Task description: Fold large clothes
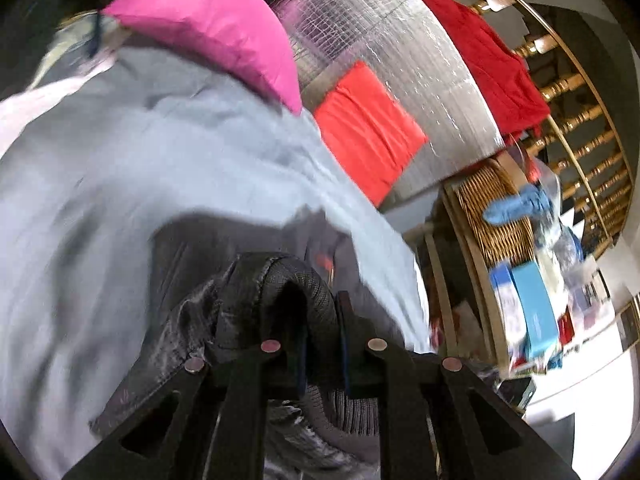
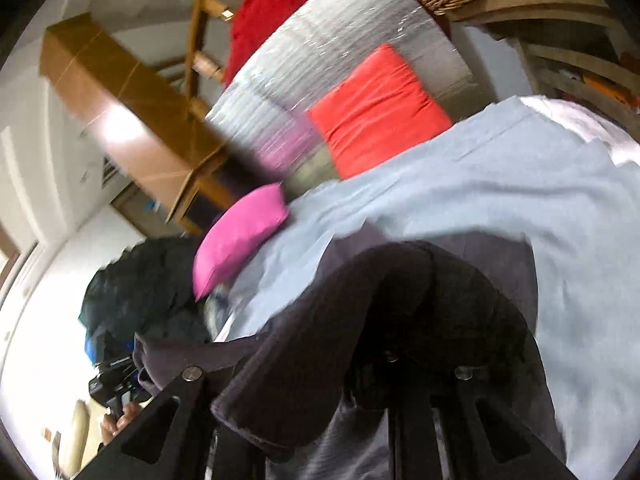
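Bedding, one pale blue sheet (image 1: 168, 168), carries one pink pillow (image 1: 212, 24), one orange cushion (image 1: 368, 128). One dark jacket (image 1: 288, 280), apparently single through the blur, hangs pinched by left gripper (image 1: 322, 344) and right gripper (image 2: 404, 364).

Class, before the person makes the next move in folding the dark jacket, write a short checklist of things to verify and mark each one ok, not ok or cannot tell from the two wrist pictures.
1. Left hand-held gripper shut on the dark jacket, at its ribbed edge: ok.
2. Right hand-held gripper shut on the same jacket's dark cloth: ok.
3. Light blue sheet gives a bare area to lay the jacket on: ok.
4. Pink cushion clear of that area: cannot tell; it lies on the sheet's far edge.
5. Jacket spread flat, without bunching: not ok; it humps over both grippers.
6. Pictures sharp enough to judge alignment: not ok; both are blurred.
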Tool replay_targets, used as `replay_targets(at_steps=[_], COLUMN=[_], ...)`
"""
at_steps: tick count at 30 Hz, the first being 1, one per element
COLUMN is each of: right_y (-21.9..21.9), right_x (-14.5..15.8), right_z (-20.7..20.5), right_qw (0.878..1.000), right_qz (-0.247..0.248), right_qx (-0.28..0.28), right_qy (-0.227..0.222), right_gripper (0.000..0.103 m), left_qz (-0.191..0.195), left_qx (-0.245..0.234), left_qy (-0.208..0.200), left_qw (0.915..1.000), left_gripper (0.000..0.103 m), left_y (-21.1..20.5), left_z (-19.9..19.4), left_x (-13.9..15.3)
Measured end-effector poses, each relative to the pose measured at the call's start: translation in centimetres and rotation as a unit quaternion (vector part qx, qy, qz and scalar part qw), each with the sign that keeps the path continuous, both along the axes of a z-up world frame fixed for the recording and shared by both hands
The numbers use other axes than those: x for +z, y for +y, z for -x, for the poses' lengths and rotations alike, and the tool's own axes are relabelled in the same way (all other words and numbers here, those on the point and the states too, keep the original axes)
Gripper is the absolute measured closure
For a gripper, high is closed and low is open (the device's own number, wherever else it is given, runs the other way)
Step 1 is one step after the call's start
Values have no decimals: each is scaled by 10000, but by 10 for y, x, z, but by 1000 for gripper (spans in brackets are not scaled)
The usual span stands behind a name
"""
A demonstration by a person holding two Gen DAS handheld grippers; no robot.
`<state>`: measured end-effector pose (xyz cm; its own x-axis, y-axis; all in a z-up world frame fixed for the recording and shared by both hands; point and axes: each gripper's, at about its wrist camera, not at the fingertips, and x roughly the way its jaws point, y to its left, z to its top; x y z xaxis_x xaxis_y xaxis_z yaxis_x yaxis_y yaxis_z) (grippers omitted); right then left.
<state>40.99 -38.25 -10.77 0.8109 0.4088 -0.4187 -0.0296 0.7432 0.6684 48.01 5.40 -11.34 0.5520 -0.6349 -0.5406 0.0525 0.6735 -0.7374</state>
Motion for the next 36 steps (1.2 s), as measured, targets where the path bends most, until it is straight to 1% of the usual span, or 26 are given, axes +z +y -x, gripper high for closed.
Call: replay_targets(at_steps=[2, 3, 4, 6, 7, 8, 11, 14, 15, 16, 17, 18, 19, 20, 21, 22, 23, 24, 25, 26, 28, 29, 31, 33, 35, 36], right_y=[-13, -17, -22, -31, -35, -40, -57, -84, -90, -96, -101, -103, -109, -118, -127, -136, -144, -149, -150, -147, -133, -126, -119, -109, -96, -87], right_x=[-7, -13, -18, -33, -44, -54, -76, -104, -111, -121, -127, -128, -127, -125, -122, -118, -115, -113, -107, -100, -86, -81, -75, -76, -78, -81], right_z=[-38, -54, -69, -100, -115, -129, -152, -166, -167, -167, -166, -161, -155, -144, -133, -118, -107, -104, -97, -91, -74, -65, -51, -33, -20, -16], right_qw=[9997, 9995, 9993, 9985, 9980, 9973, 9942, 9847, 9813, 9765, 9724, 9698, 9662, 9613, 9562, 9490, 9454, 9465, 9523, 9606, 9744, 9786, 9806, 9809, 9838, 9853], right_qz=[-100, -109, -103, -117, -154, -223, -497, -1109, -1325, -1651, -1914, -2056, -2196, -2308, -2376, -2485, -2579, -2567, -2416, -2145, -1571, -1364, -1286, -1265, -1019, -771], right_qx=[-214, -293, -349, -451, -497, -562, -846, -1252, -1285, -1242, -1183, -1174, -1247, -1466, -1702, -1937, -1975, -1940, -1860, -1768, -1602, -1517, -1408, -1333, -1207, -1154], right_qy=[15, 37, 112, 281, 362, 416, 435, 497, 551, 606, 613, 580, 510, 353, 163, -137, -277, -237, -98, 0, 163, 265, 447, 641, 847, 999], right_gripper=[86, 86, 86, 86, 86, 86, 86, 86, 85, 85, 81, 75, 51, 20, 13, 11, 11, 11, 11, 11, 11, 11, 11, 11, 11, 11], left_qz=[-10, -48, -183, -324, -352, -353, -348, -394, -346, -289, -157, -52, 174, 385, 475, 625, 697, 726, 677, 607, 603, 491, 233, 184, 15, -61], left_qx=[-5, 5, -15, -19, 0, 20, 178, 217, 198, 191, 189, 184, 186, 296, 439, 823, 1027, 1223, 1230, 1174, 1119, 1085, 1125, 1278, 1430, 1440], left_qy=[-37, -31, -1, 95, 195, 239, 414, 542, 576, 629, 659, 673, 664, 623, 580, 412, 264, 106, 98, 134, 120, 137, 187, 244, 520, 587], left_qw=[10000, 10000, 9998, 9994, 9992, 9991, 9984, 9975, 9975, 9974, 9975, 9975, 9975, 9969, 9962, 9938, 9919, 9898, 9900, 9911, 9918, 9928, 9932, 9913, 9884, 9878], left_gripper=[92, 92, 92, 92, 92, 92, 92, 92, 91, 88, 87, 86, 80, 63, 53, 29, 19, 19, 19, 19, 19, 19, 19, 19, 19, 19], left_y=[-10, -16, -24, -32, -35, -37, -32, -30, -30, -30, -28, -26, -19, -10, -2, 15, 25, 37, 42, 46, 49, 48, 48, 51, 51, 52], left_z=[-47, -62, -83, -106, -122, -129, -156, -170, -172, -173, -173, -174, -172, -168, -165, -153, -145, -133, -125, -113, -89, -73, -46, -17, 10, 20], left_x=[-4, -6, -14, -28, -41, -48, -78, -102, -109, -117, -124, -128, -131, -130, -128, -121, -116, -109, -104, -98, -92, -88, -85, -86, -92, -92])
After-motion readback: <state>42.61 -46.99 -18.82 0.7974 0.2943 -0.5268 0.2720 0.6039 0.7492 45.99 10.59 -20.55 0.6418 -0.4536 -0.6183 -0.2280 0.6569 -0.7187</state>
